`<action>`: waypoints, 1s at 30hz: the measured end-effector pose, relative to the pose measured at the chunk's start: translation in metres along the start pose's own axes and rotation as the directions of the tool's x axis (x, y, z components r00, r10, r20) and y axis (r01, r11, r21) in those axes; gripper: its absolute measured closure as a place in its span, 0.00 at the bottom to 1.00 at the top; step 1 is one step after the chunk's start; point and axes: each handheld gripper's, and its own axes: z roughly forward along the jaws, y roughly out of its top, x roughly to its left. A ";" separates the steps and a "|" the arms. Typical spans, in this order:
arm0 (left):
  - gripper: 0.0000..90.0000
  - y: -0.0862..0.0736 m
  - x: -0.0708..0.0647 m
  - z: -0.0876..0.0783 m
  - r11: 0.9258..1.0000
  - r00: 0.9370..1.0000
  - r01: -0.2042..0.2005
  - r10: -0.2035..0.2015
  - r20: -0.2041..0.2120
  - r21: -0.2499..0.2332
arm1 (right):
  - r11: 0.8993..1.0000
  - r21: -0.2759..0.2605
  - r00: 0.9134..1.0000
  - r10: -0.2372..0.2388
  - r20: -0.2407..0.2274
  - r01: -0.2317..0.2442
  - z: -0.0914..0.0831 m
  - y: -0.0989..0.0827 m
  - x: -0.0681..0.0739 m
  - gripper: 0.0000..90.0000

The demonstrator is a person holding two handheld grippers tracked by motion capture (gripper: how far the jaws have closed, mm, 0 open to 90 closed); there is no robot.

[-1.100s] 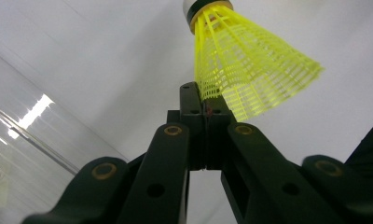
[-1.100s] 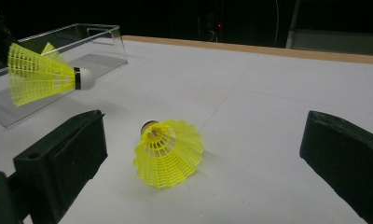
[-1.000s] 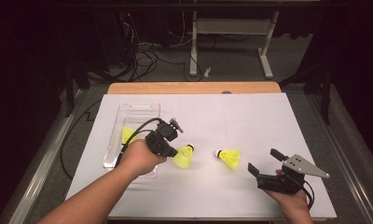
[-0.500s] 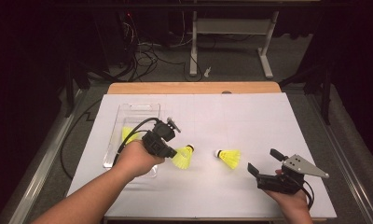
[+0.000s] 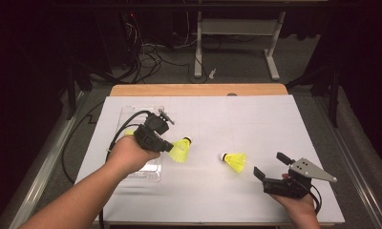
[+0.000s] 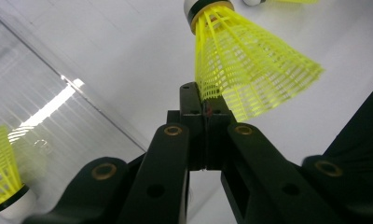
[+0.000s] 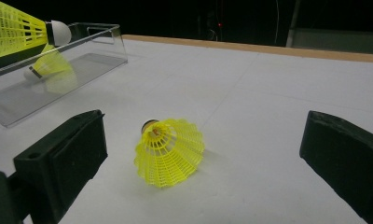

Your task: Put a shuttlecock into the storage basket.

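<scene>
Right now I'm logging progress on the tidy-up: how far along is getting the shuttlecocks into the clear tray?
Done: one shuttlecock already lies in the clear tray. In hand: the left claw is shut on a second shuttlecock's skirt, lifted beside the tray. Left: a third shuttlecock lies on the white table, in front of the open right claw, untouched.

Lab: floor cables (image 5: 146, 52), papered table (image 5: 256, 114)

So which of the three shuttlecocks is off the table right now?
The one pinched by its skirt in the left tongs: shuttlecock. Another lies on the mat, the third in the clear tray.
</scene>
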 end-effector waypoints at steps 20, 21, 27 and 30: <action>1.00 -0.017 0.038 -0.021 0.995 0.993 0.096 -0.098 -0.063 -0.034 | 1.000 -0.007 1.000 0.000 0.004 0.000 -0.002 0.001 0.000 0.01; 1.00 -0.018 0.040 -0.022 0.995 0.992 0.099 -0.101 -0.070 -0.035 | 1.000 -0.007 1.000 -0.002 0.003 0.002 -0.002 0.001 0.000 0.01; 1.00 -0.025 0.053 -0.029 0.989 0.985 0.138 -0.142 -0.097 -0.048 | 1.000 -0.006 1.000 -0.004 0.002 0.004 -0.001 0.001 0.001 0.01; 1.00 -0.029 0.060 -0.031 0.986 0.981 0.159 -0.164 -0.109 -0.053 | 1.000 -0.008 1.000 -0.004 0.002 0.004 -0.001 0.001 0.000 0.01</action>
